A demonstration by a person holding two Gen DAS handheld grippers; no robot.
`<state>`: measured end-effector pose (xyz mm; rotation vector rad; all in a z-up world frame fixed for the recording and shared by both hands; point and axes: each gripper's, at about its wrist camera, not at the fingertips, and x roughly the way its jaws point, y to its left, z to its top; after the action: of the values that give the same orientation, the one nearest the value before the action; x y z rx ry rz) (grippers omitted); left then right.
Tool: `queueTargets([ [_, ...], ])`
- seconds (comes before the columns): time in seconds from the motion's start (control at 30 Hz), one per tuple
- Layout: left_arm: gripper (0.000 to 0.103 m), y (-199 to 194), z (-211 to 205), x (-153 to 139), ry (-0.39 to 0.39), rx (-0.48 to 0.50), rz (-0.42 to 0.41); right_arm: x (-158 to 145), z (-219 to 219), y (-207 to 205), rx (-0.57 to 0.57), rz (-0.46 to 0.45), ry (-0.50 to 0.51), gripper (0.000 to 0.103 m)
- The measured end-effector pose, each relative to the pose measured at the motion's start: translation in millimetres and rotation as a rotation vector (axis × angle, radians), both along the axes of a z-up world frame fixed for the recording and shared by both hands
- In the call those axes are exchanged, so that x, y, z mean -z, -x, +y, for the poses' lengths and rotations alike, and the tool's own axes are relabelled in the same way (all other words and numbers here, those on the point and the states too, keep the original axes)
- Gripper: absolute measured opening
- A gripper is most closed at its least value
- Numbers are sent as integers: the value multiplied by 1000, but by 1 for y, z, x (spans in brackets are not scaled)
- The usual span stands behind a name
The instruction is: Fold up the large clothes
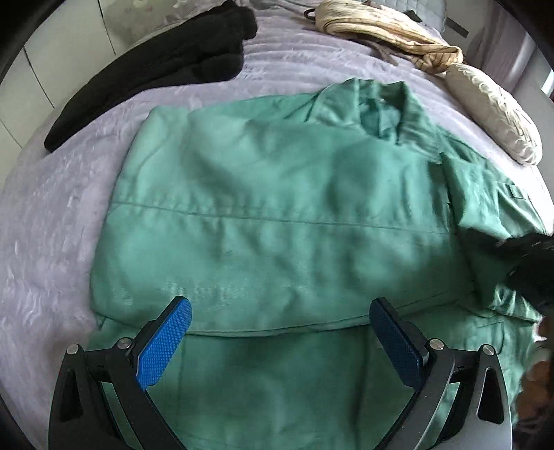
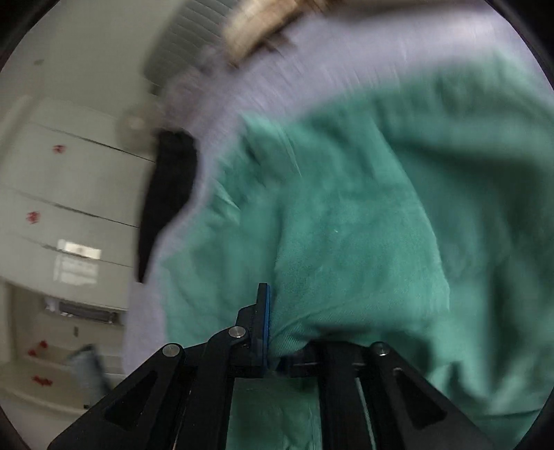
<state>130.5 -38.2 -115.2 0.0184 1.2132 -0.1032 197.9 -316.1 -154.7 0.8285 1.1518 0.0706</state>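
A green jacket (image 1: pixel 277 214) lies spread on the lilac bedspread (image 1: pixel 52 214), collar toward one o'clock in the left wrist view, filling the middle of the bed; one side panel is already folded in over the body, its edge running across at about six o'clock just ahead of the left gripper (image 1: pixel 280 316); that gripper hovers over the cloth with its blue pads wide apart and nothing between them.

The right gripper (image 2: pixel 273 332) is pinched nearly closed on a bunch of the green fabric, which is drawn up in a ridge from the jaws toward twelve o'clock; the right wrist view is badly smeared, so which part of the jacket it has I cannot tell, though in the left wrist view a dark shape at three o'clock sits where the sleeve and right side are gathered.

As I judge it, the fold is under way, perhaps a third done: one side is in; the right side or sleeve is mid-carry; the lengthwise fold is left.

A black garment (image 1: pixel 155 69) lies at eleven o'clock, a cream bundle (image 1: pixel 391 31) at one o'clock, both well apart from the jacket.
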Motion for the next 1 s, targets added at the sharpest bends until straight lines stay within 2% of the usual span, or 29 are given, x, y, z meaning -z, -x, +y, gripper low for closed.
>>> queueTargets([
  [0.03, 103, 0, 3, 1, 2, 1, 1, 8, -2, 6, 37, 14, -36, 10],
  [0.1, 103, 2, 10, 2, 11, 5, 1, 12, -9, 24, 121, -10, -165, 21],
  [0.17, 103, 5, 20, 2, 19, 9, -5, 7, -13, 40, 187, -29, -218, 57],
  [0.2, 103, 6, 24, 1, 23, 10, -8, 1, -16, 47, 224, -41, -206, 61],
  [0.3, 103, 6, 36, -2, 39, 10, -18, -15, -28, 49, 284, -66, -147, 61],
  [0.33, 103, 5, 41, -4, 51, 5, -21, -20, -30, 45, 288, -75, -124, 41],
  [0.37, 103, 4, 45, -5, 61, 0, -25, -26, -27, 37, 268, -86, -101, 11],
  [0.43, 103, 3, 56, -9, 84, -15, -38, -42, -9, 21, 193, -130, -39, 12],
  [0.5, 103, 1, 65, -10, 96, -26, -43, -63, 30, 3, 27, -189, 83, 12],
  [0.57, 103, 0, 74, -8, 105, -36, -39, -70, 67, -4, -132, -201, 214, 12],
  [0.63, 103, 0, 77, -5, 121, -44, -33, -59, 108, -13, -275, -162, 317, 13],
  [0.7, 103, 1, 80, -1, 142, -45, -22, -37, 135, -13, -368, -88, 402, 19],
  [0.73, 103, 1, 81, 0, 150, -45, -15, -26, 143, -12, -405, -42, 430, 32],
  [0.77, 103, 1, 81, 3, 163, -45, -6, -18, 148, -9, -431, -11, 431, 47],
  [0.83, 103, 0, 78, 4, 188, -37, 5, -23, 150, 2, -444, -34, 417, 56],
  [0.9, 103, -1, 71, 5, 222, -19, 17, -29, 144, 11, -433, -40, 394, 60],
  [1.0, 103, -5, 54, 7, 281, 14, 46, -36, 111, 35, -343, -21, 300, 60],
])
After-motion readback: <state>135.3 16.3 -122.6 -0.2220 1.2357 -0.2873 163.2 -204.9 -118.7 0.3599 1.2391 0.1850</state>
